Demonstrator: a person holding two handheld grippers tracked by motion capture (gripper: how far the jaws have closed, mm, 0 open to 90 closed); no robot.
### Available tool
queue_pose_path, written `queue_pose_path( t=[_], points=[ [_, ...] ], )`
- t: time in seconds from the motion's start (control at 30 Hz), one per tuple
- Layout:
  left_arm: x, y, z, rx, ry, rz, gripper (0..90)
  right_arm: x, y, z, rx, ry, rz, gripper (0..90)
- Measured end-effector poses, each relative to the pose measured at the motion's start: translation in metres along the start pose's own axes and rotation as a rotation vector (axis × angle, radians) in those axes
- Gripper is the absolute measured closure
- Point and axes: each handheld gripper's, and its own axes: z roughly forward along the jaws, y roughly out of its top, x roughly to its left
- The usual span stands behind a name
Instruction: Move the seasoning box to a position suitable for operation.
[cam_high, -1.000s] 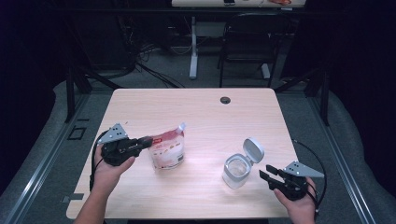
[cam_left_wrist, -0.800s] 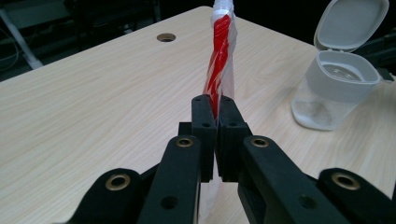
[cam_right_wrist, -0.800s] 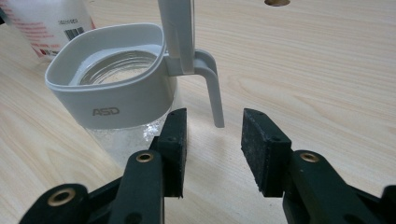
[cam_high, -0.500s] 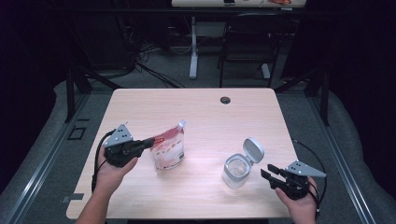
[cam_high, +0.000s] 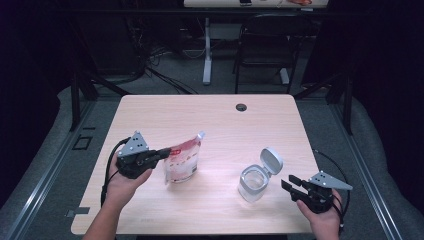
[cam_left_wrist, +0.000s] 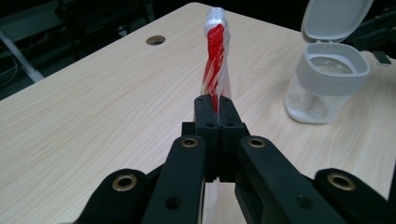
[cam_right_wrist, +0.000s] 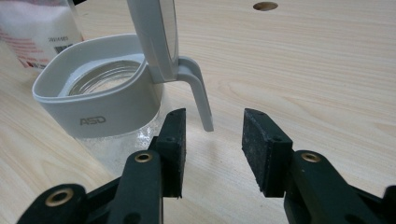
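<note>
A: Pouch (cam_high: 182, 162) noted upright, toward the left edge of the counter (cam_high: 210, 117), red-and-white print, top corner tipped toward the far edge. Left claw (cam_left_wrist: 212, 105) is seen pressed shut on the pouch's near side seam; compared with a second ago the claw has been brought in against the pouch and the hand shifted slightly toward the middle.

B: And the jar (cam_high: 252, 182)?

A: Set near the right front corner, well apart from the pouch, hinged lid (cam_high: 270, 160) stood open. No shift recorded there.

B: Right claw (cam_right_wrist: 212, 149)?

A: Held open, nothing gripped, jaws parted just short of the lid's latch tab (cam_right_wrist: 198, 95), close beside the jar's white collar. Position is unchanged.

B: Meaning?

A: The grasp is judged secured, so the pouch is probably ready to be lifted and carried to the open jar. Bracing of the jar by the right claw looks likely.
</note>
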Motion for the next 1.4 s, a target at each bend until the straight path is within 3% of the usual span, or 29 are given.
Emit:
queue_pose_path(
  t=[0.3, 0.53, 0.77, 0.9, 1.07, 1.4],
  points=[
    [-0.017, 0.007, 0.008, -0.005, -0.046, 0.036, 90.0, 0.000, 0.000, 0.000, 0.005, 0.010, -0.012, 61.1],
    [-0.036, 0.014, 0.018, -0.023, -0.111, 0.064, 90.0, -0.002, 0.000, -0.001, -0.001, 0.007, -0.011, 61.2],
    [-0.040, 0.013, 0.018, -0.054, -0.182, 0.072, 90.0, -0.001, 0.000, -0.001, -0.005, 0.008, -0.015, 61.2],
    [-0.040, 0.010, 0.021, -0.042, -0.211, 0.079, 90.0, -0.001, 0.001, -0.002, -0.005, 0.012, -0.016, 61.2],
    [-0.040, 0.008, 0.019, -0.034, -0.193, 0.080, 90.0, 0.000, 0.002, -0.002, -0.007, 0.012, -0.022, 61.2],
    [-0.036, 0.002, 0.012, -0.013, -0.202, 0.071, 89.7, 0.004, 0.008, -0.005, -0.027, 0.017, -0.041, 59.3]
  ],
)
